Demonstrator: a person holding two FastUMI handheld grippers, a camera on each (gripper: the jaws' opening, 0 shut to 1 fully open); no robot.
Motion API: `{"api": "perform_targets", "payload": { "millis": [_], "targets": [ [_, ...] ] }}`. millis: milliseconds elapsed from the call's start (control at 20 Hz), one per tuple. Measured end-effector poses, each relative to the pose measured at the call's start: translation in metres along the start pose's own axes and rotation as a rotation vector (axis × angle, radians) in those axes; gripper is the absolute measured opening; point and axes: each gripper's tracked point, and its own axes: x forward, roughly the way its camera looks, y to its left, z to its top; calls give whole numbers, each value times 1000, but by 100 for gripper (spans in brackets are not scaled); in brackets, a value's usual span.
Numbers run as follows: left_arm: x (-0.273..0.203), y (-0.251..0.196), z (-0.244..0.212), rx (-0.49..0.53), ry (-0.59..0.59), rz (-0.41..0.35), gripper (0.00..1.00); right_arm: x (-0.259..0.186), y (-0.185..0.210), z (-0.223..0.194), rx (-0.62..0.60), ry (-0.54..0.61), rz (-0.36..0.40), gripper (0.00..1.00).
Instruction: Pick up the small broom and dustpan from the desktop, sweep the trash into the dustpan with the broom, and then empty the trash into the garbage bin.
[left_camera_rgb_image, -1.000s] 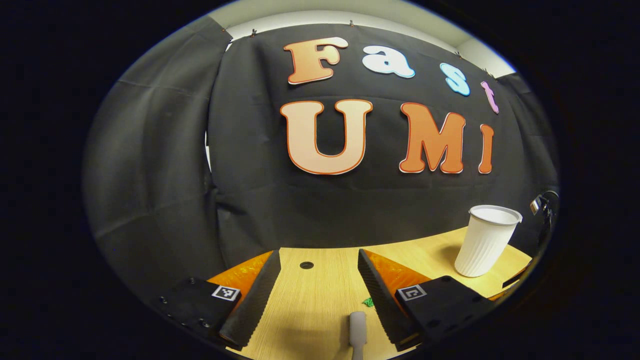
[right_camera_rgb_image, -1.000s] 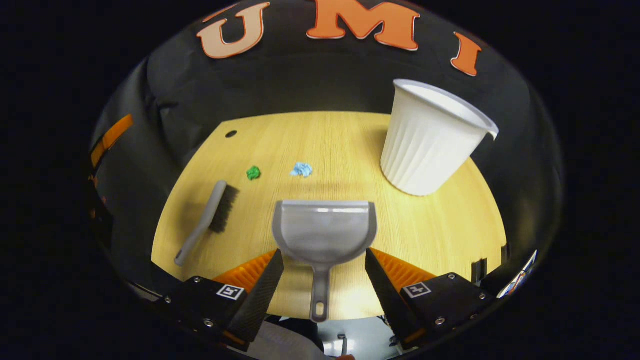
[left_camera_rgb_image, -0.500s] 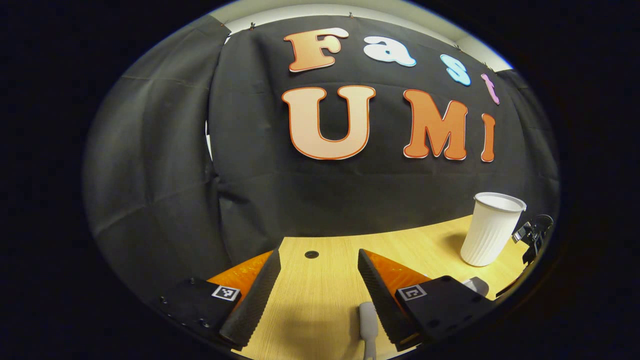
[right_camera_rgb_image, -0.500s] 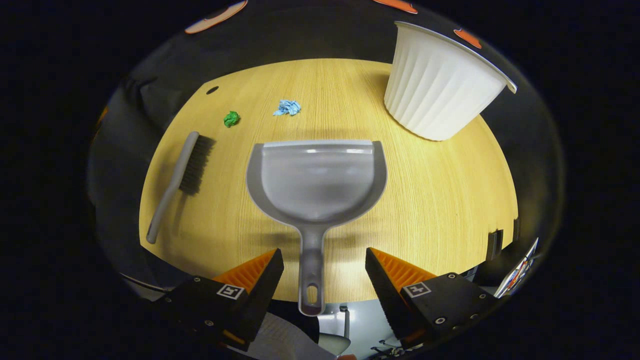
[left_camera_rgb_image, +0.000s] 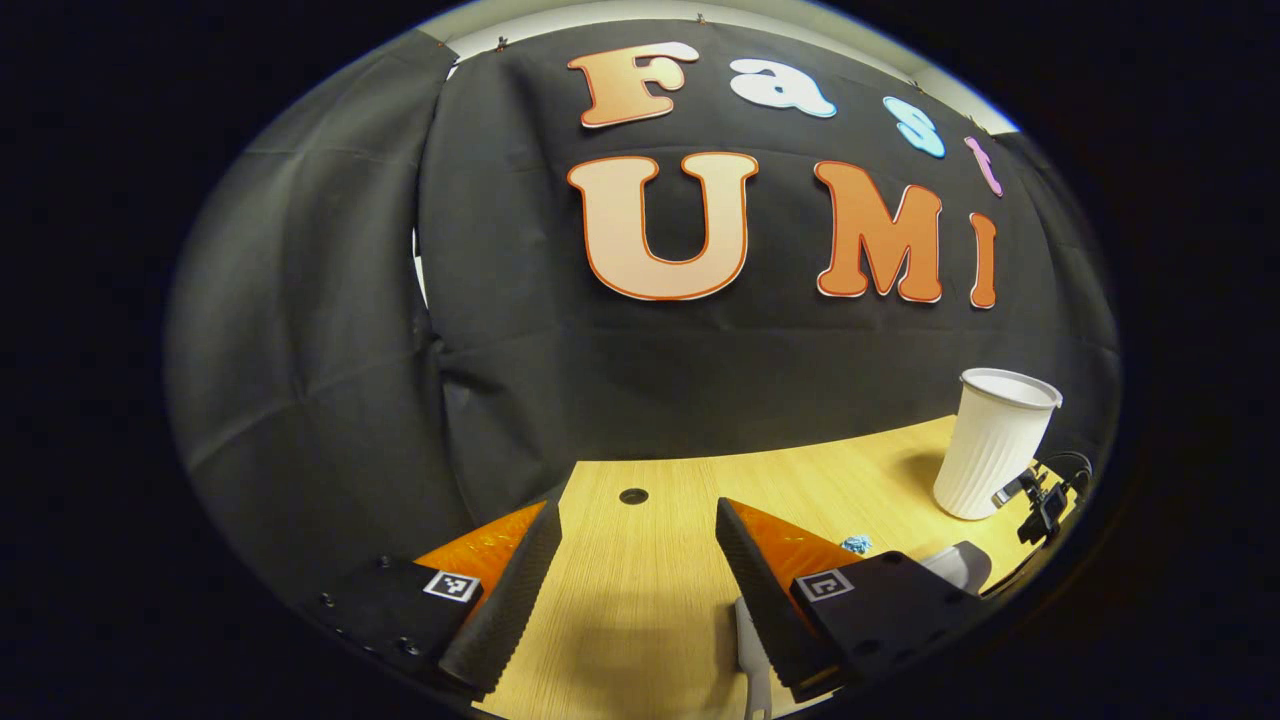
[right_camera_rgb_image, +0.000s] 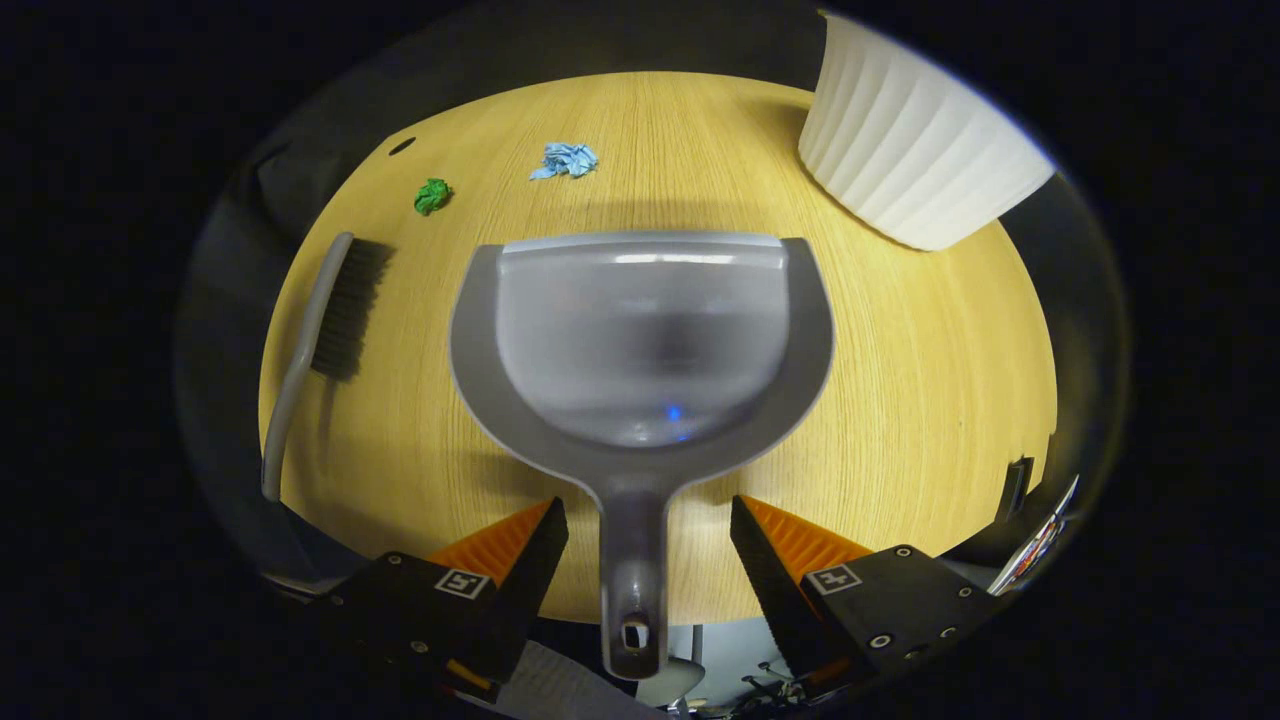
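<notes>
Left gripper view: broom handle (left_camera_rgb_image: 752, 655) mostly hidden behind the gripper's own finger (left_camera_rgb_image: 765, 610), bristles out of sight. Dustpan (left_camera_rgb_image: 960, 566) shows as a grey sliver past the gripper body. Blue scrap (left_camera_rgb_image: 856, 545) too small to make out. Right gripper view: white cup (right_camera_rgb_image: 915, 165) cut off at the top, rim lost. Dustpan bowl (right_camera_rgb_image: 640, 340) blurred, its handle end overhanging the counter's near edge (right_camera_rgb_image: 700, 610).
</notes>
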Motion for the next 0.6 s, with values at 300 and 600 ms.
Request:
{"api": "perform_targets", "payload": {
  "millis": [300, 600],
  "targets": [
    [6, -9, -11, -19, 33, -17, 99, 12, 1, 2, 10, 29, -8, 64],
    [13, -35, -25, -6, 91, -52, 98, 16, 4, 4, 29, 41, 9, 29]
  ]
}}
